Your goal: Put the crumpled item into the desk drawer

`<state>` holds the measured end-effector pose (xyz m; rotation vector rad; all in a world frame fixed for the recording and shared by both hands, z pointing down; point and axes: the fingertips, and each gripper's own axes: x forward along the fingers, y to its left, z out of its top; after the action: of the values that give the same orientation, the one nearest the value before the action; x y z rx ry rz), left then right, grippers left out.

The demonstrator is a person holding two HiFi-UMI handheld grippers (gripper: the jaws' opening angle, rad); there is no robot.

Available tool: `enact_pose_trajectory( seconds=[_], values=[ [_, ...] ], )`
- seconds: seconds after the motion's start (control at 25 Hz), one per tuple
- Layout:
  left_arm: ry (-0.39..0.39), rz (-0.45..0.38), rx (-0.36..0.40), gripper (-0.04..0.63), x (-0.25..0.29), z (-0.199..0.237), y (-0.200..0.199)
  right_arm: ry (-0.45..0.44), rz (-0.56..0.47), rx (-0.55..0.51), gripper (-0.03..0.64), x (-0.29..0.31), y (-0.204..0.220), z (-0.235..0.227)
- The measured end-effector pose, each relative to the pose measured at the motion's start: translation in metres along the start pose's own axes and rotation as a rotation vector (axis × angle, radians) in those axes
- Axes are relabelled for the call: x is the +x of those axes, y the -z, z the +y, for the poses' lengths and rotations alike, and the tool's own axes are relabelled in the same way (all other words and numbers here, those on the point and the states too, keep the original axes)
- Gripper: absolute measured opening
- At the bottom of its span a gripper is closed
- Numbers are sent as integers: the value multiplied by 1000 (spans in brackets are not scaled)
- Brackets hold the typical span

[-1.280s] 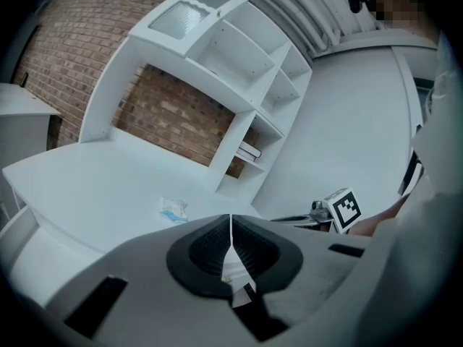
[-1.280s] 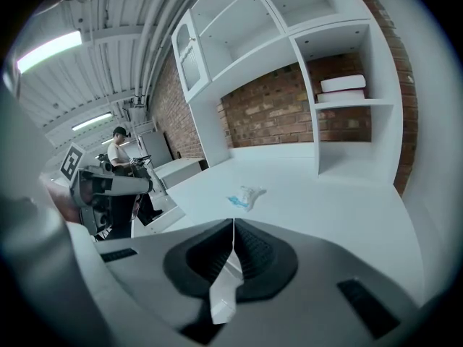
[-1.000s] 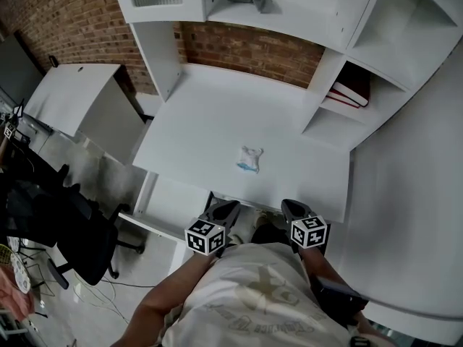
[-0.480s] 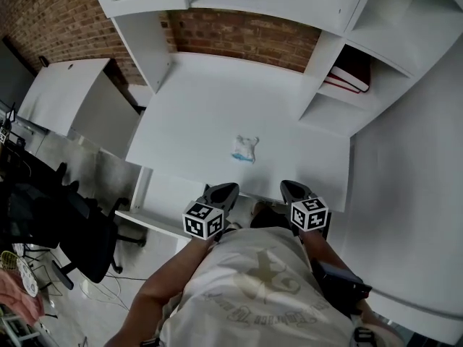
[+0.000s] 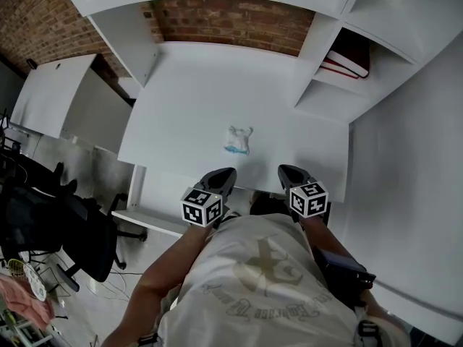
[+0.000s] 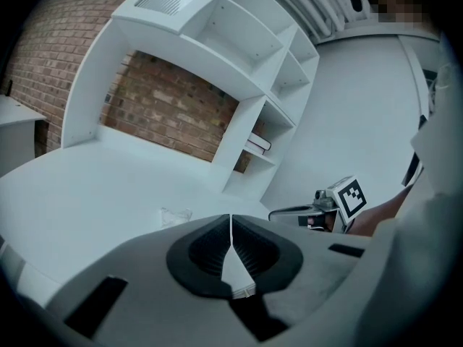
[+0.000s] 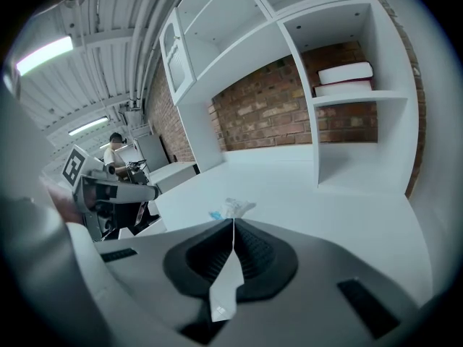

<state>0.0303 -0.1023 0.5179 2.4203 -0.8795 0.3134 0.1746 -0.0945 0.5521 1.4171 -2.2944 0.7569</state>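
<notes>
A crumpled white wrapper with a blue edge lies on the white desk top, near its front edge. It also shows small in the left gripper view as the crumpled wrapper and in the right gripper view as the wrapper. My left gripper is shut and empty, at the desk's front edge just below and left of the wrapper. My right gripper is shut and empty too, at the front edge to the wrapper's right. No drawer front shows in any view.
White shelving rises behind and right of the desk, with red and white books in a cubby. Brick wall at the back. A black office chair stands on the floor at the left. A pull-out shelf sits under the desk's left front.
The head view has shifted forward over the desk; both grippers have come up closer to the desk's front edge. The wrapper has not moved on the desk.
</notes>
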Motion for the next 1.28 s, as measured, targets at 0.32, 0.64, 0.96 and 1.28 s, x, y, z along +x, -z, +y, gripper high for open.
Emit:
enact_pose_trajectory(
  seconds=[0.32, 0.64, 0.96, 1.28],
  values=[
    [-22, 73, 16, 28, 31, 17, 2, 19, 13, 27, 23, 8, -5, -20],
    [-66, 136, 35, 28, 50, 43, 4, 15, 30, 49, 23, 29, -11, -28],
    [-108, 170, 50, 29, 66, 64, 3, 18, 37, 76, 23, 46, -13, -38],
    [-116, 237, 60, 146, 77, 72, 9, 19, 47, 95, 23, 54, -12, -39]
  ],
)
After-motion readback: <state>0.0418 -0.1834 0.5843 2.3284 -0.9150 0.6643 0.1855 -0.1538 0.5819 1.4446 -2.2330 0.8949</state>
